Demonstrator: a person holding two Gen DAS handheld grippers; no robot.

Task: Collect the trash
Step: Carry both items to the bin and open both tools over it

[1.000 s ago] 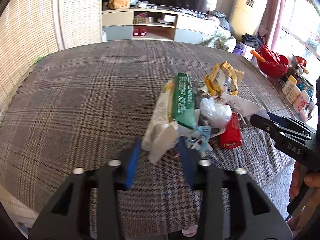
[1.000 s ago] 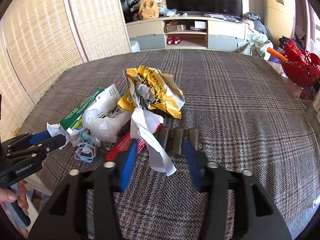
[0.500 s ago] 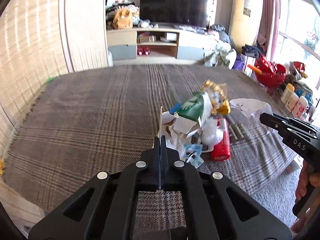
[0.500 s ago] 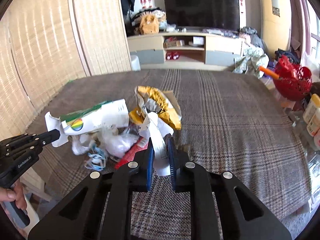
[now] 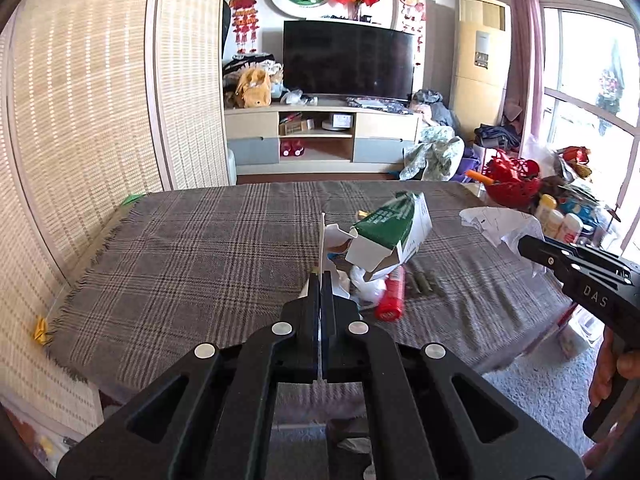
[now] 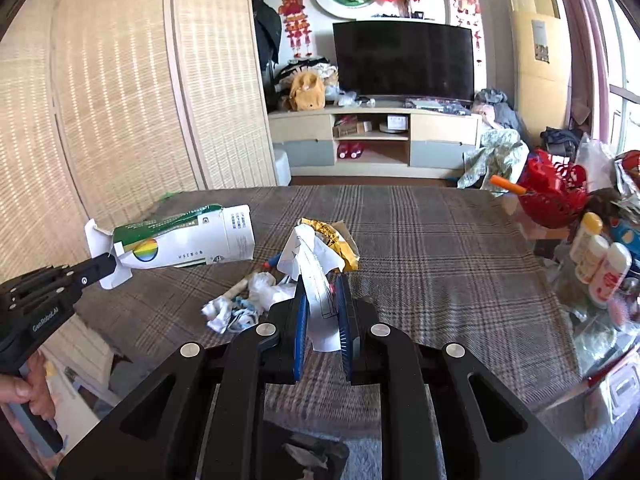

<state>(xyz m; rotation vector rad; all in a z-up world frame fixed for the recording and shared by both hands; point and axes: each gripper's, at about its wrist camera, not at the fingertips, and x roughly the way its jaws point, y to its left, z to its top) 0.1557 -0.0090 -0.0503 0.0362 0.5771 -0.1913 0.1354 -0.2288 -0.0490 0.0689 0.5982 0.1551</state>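
Above a plaid-covered table, the left gripper is clamped flat on the flap of a green-and-white carton, lifted clear. The right gripper pinches crumpled white paper. Below lie a red tube and white plastic scraps. Only the right view shows the yellow wrapper behind the paper.

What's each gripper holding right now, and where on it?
Left gripper pinches the green-and-white carton by its flattened white end flap. Right gripper clamps the crumpled white paper near its lower end.
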